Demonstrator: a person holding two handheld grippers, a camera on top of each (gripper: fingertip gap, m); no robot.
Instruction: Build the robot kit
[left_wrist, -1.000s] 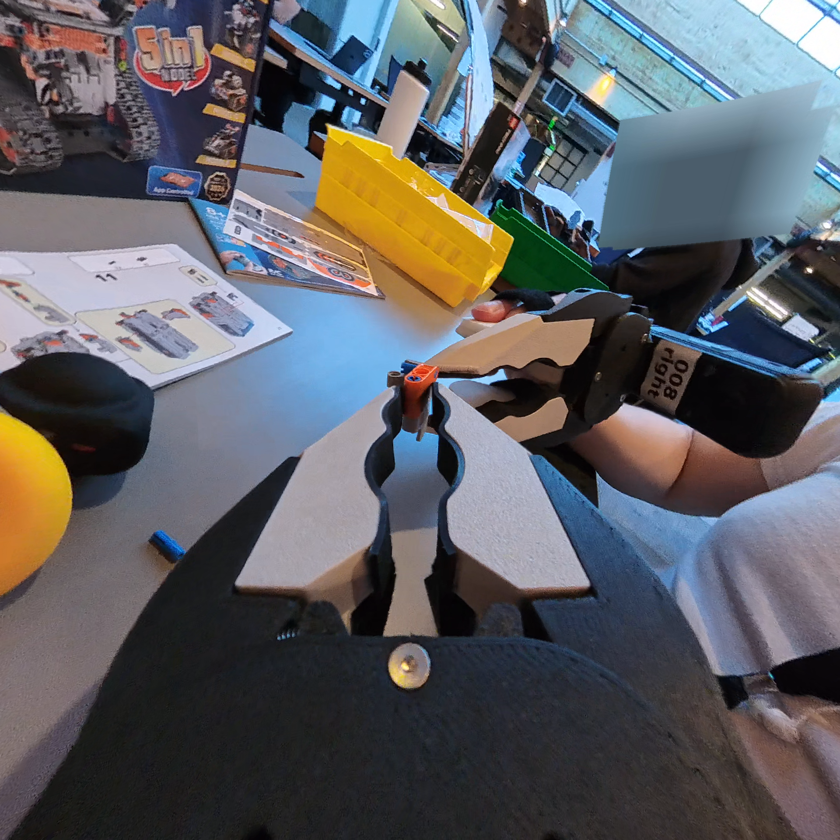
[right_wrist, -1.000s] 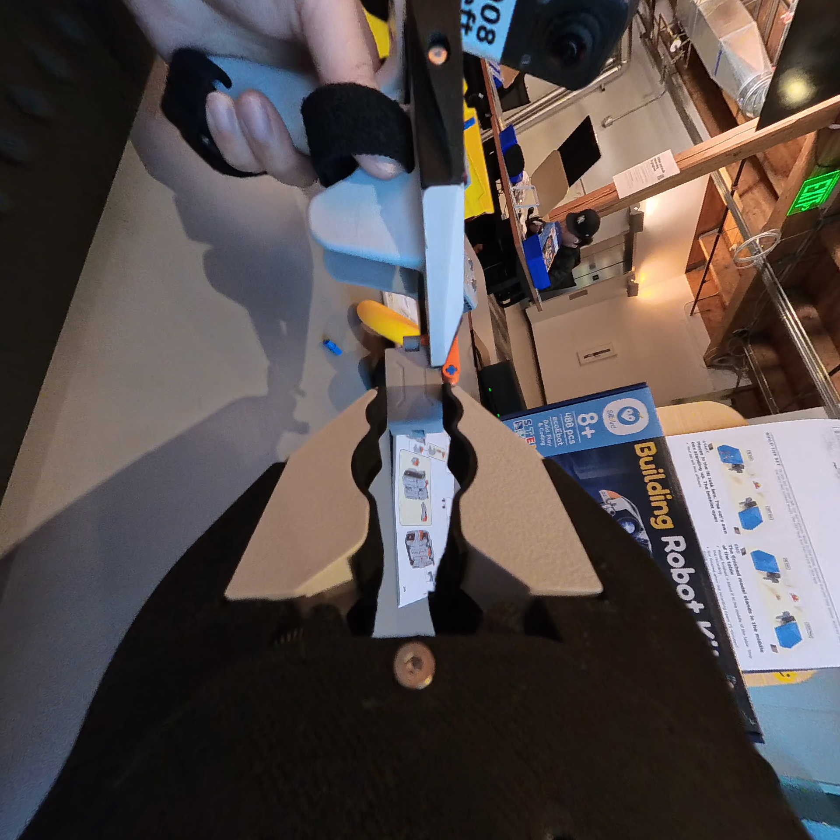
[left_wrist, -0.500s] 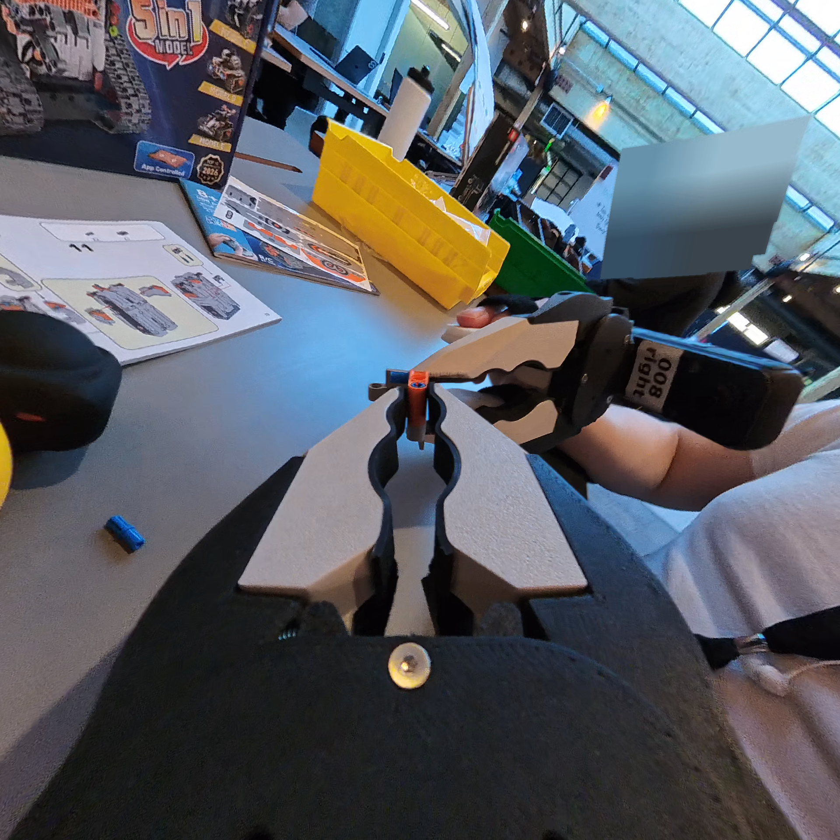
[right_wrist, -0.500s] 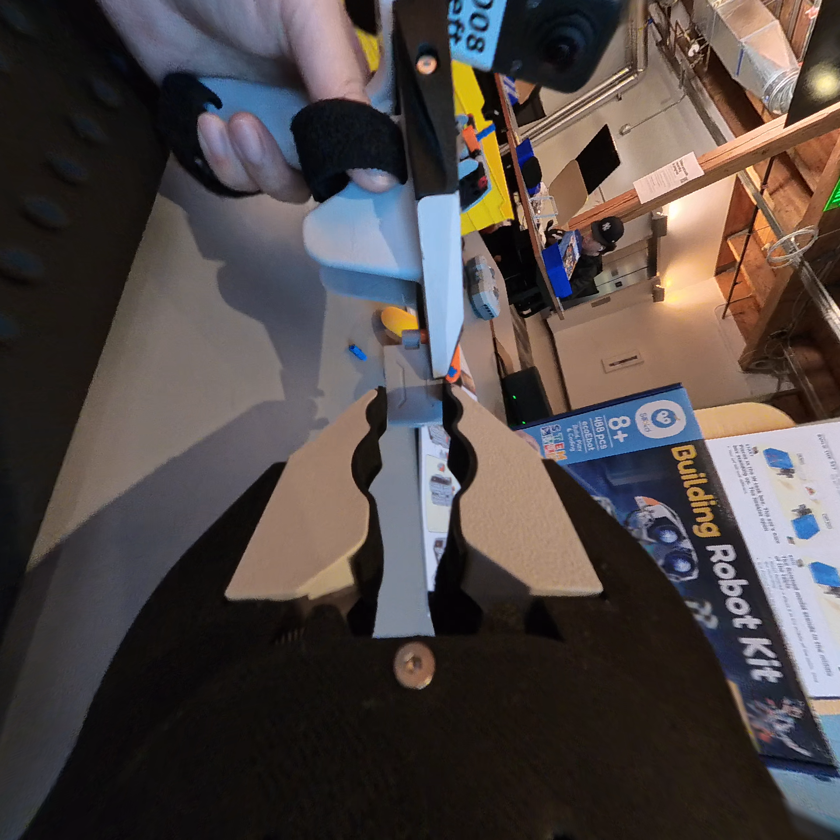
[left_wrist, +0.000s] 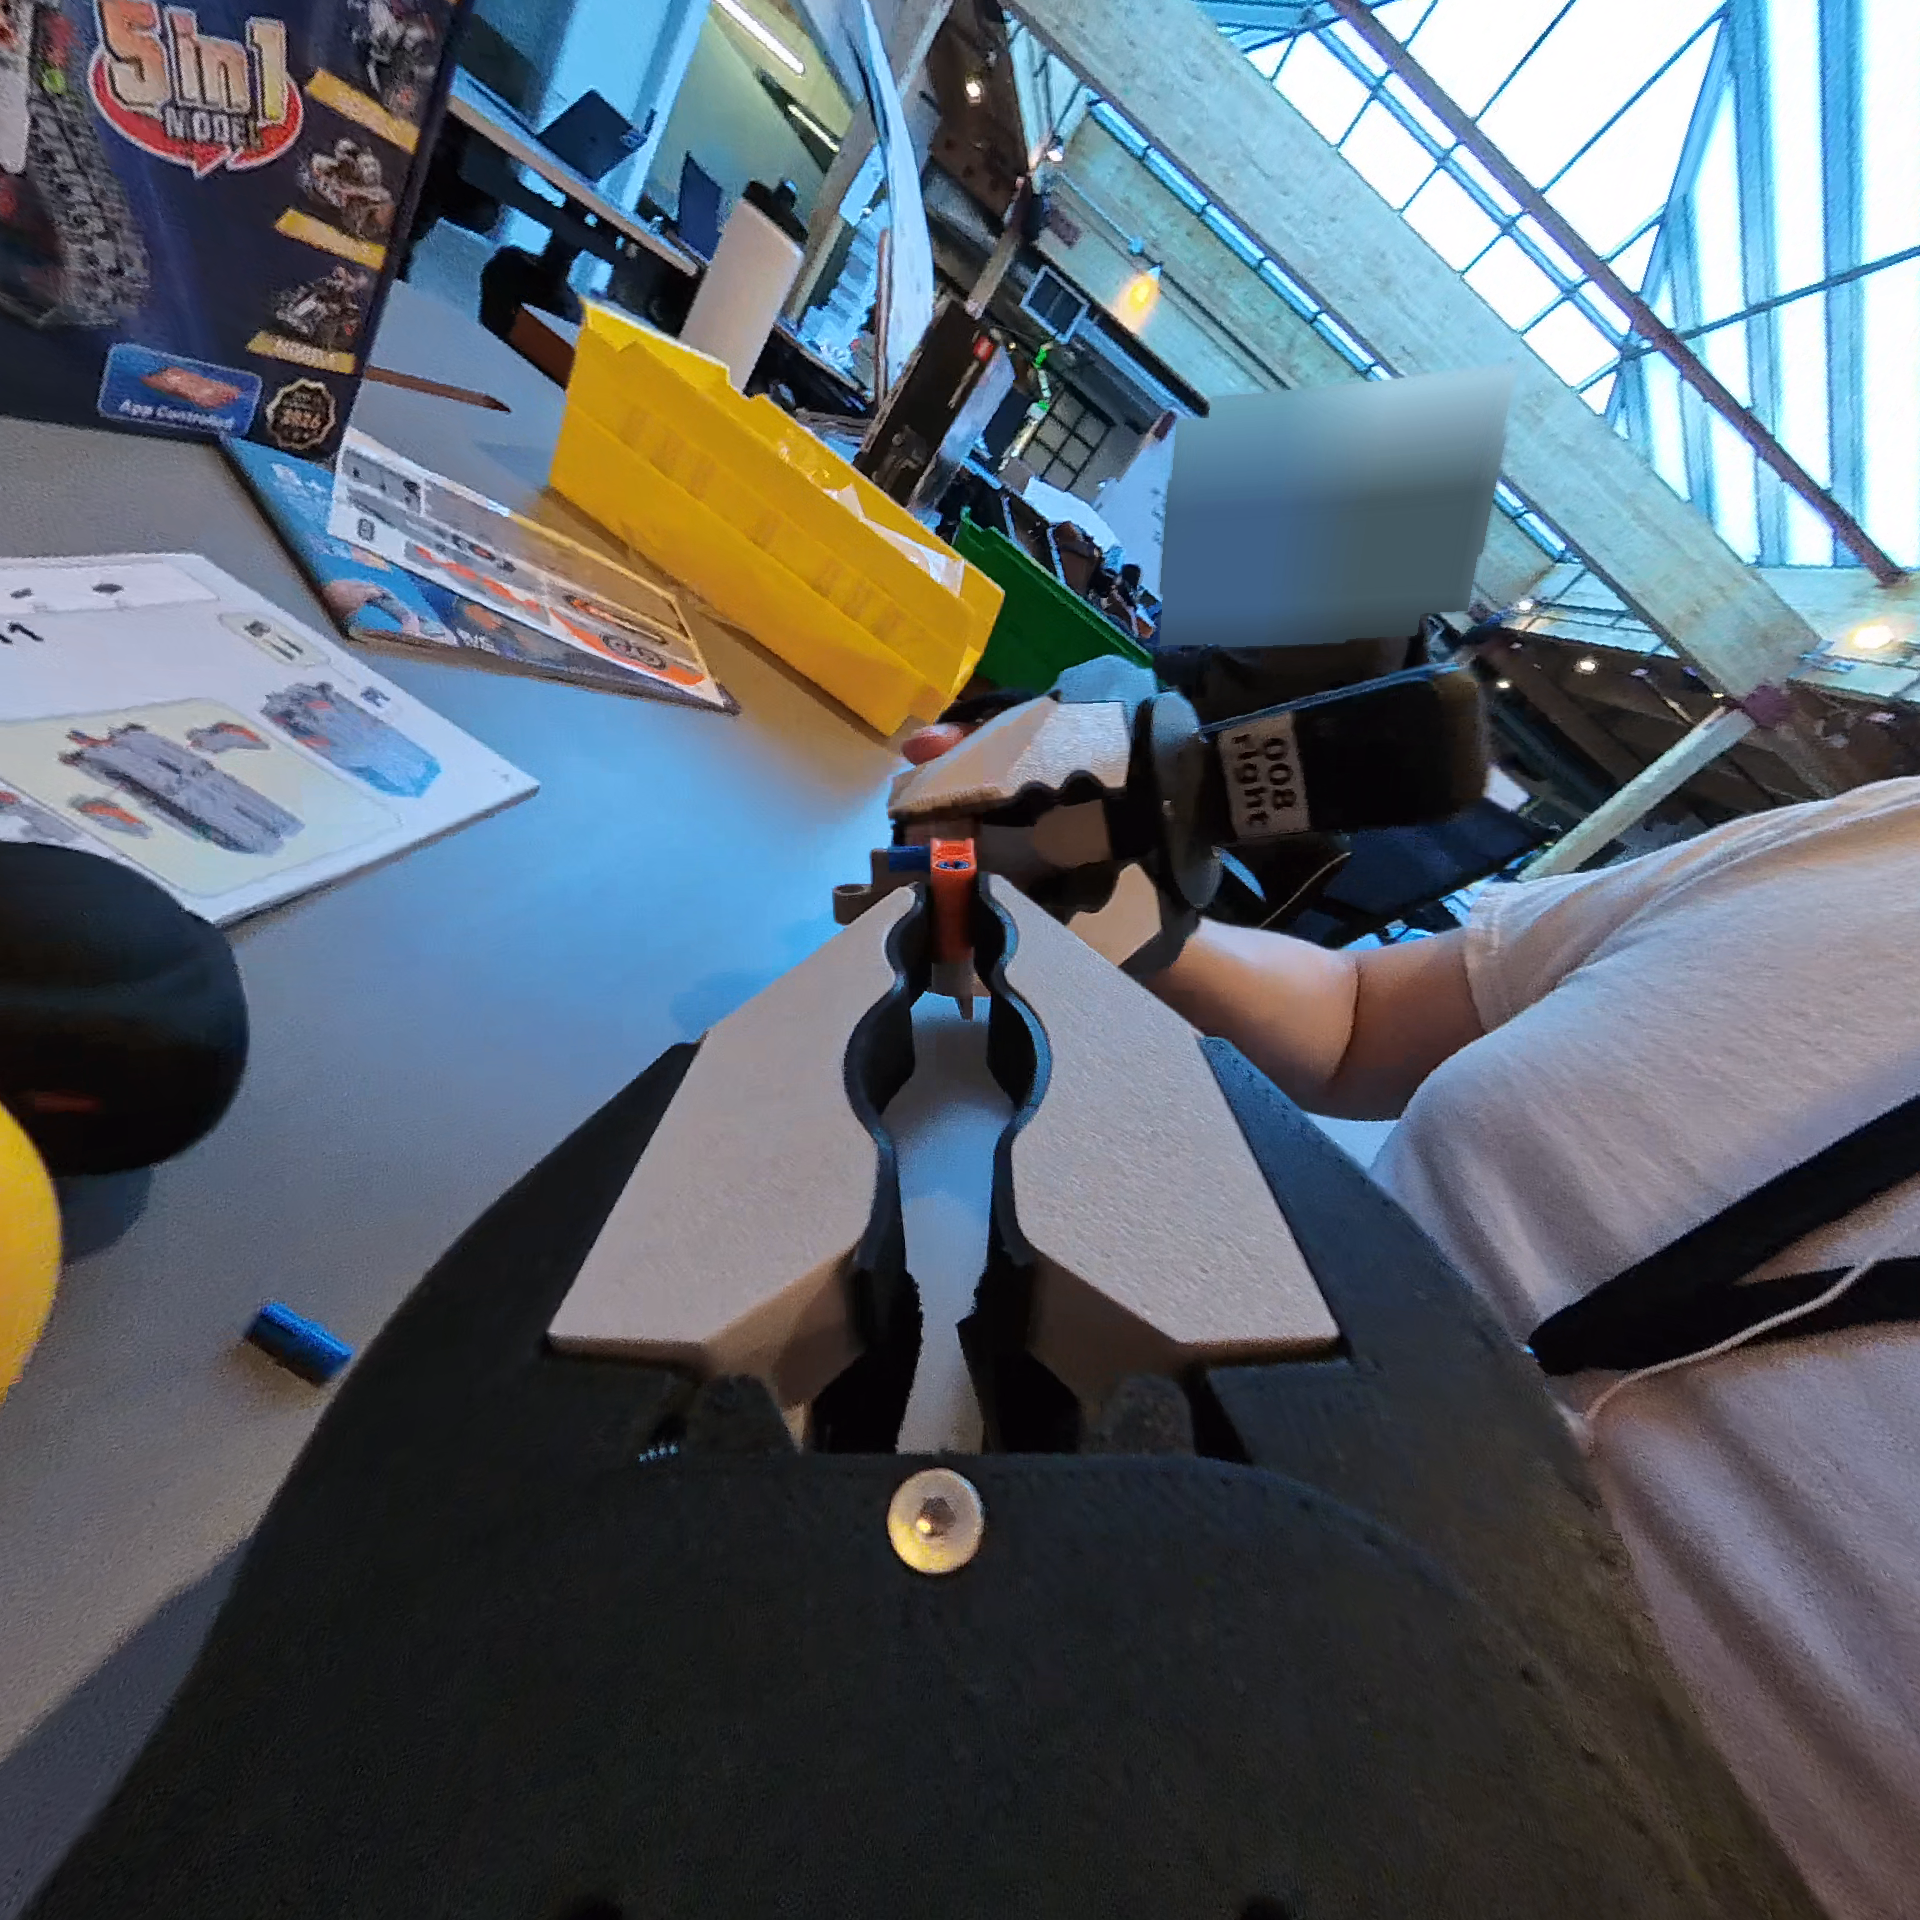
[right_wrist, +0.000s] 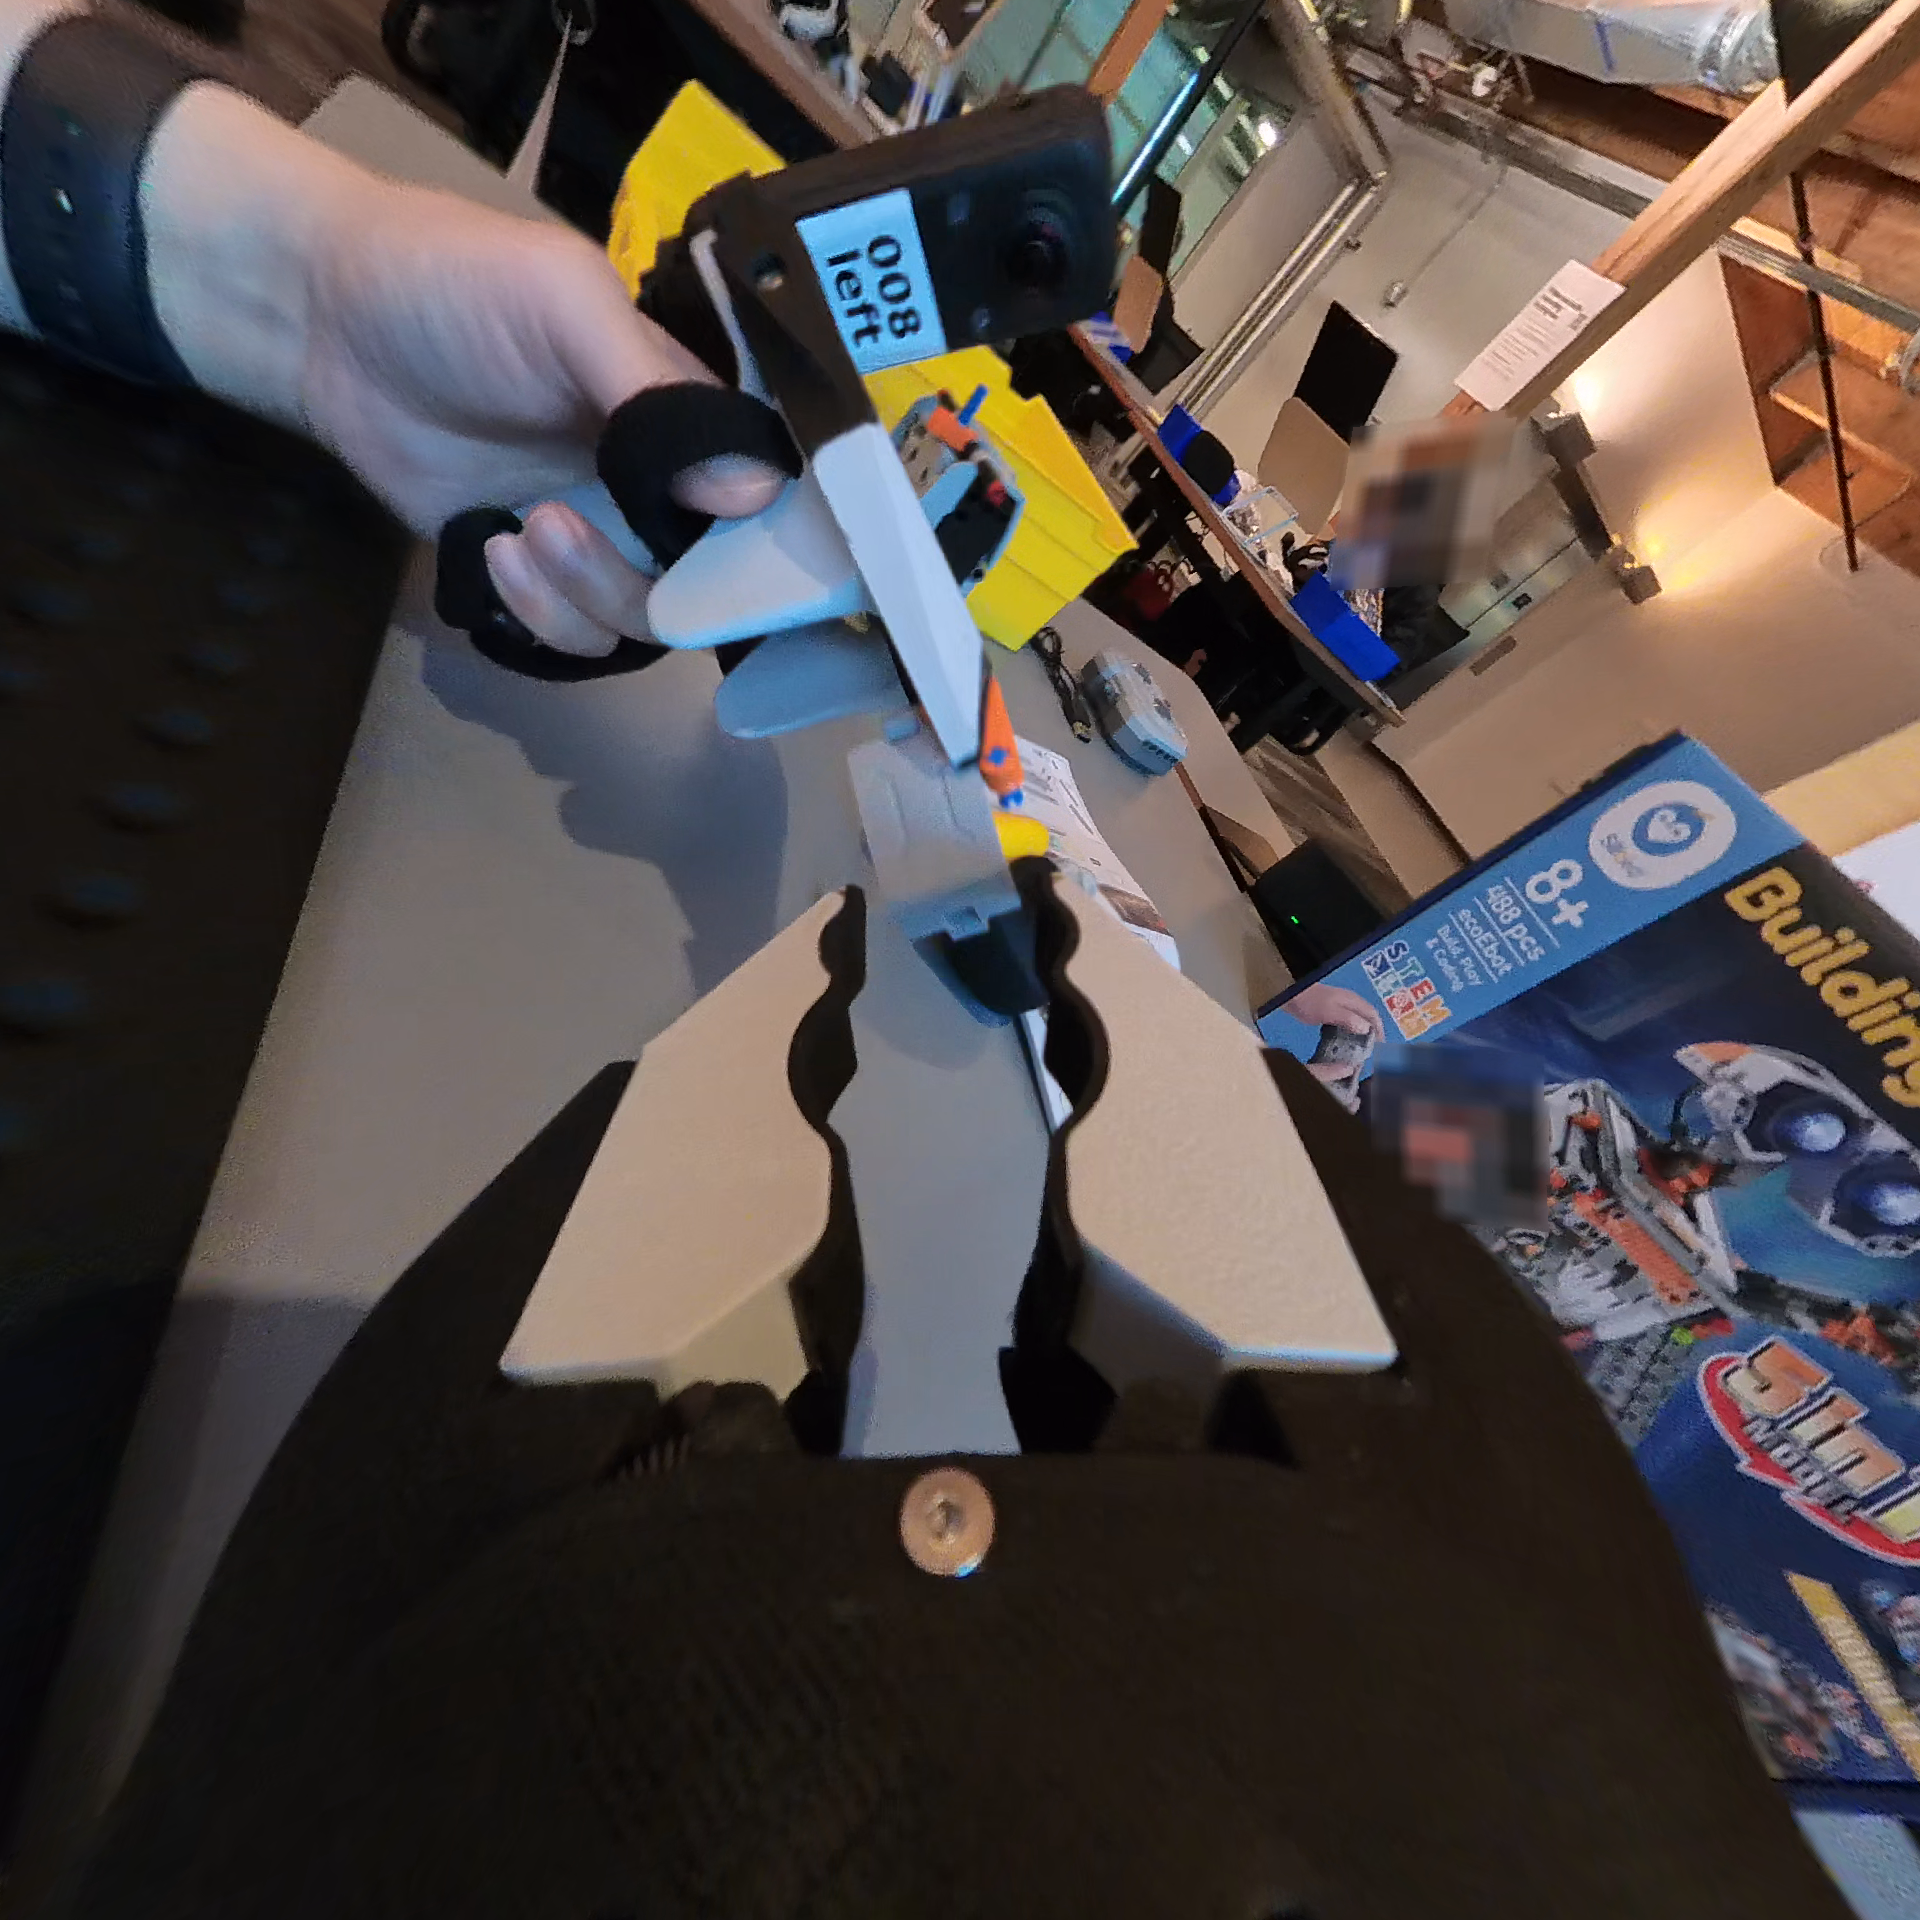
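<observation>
Left gripper (left_wrist: 948, 902) clamped on one small orange plastic brick piece (left_wrist: 950, 891). Right gripper (right_wrist: 948, 914) parted, holding nothing, grey piece (right_wrist: 940, 862) between its tips. One yellow plastic bin (left_wrist: 769, 540), one loose blue pin (left_wrist: 299, 1342), two open instruction booklets (left_wrist: 197, 727) on the grey table (left_wrist: 540, 935).

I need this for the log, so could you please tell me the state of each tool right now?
Left tool: shut on the small orange piece.
Right tool: open, holding nothing; a grey piece sits beside its fingertips.
</observation>
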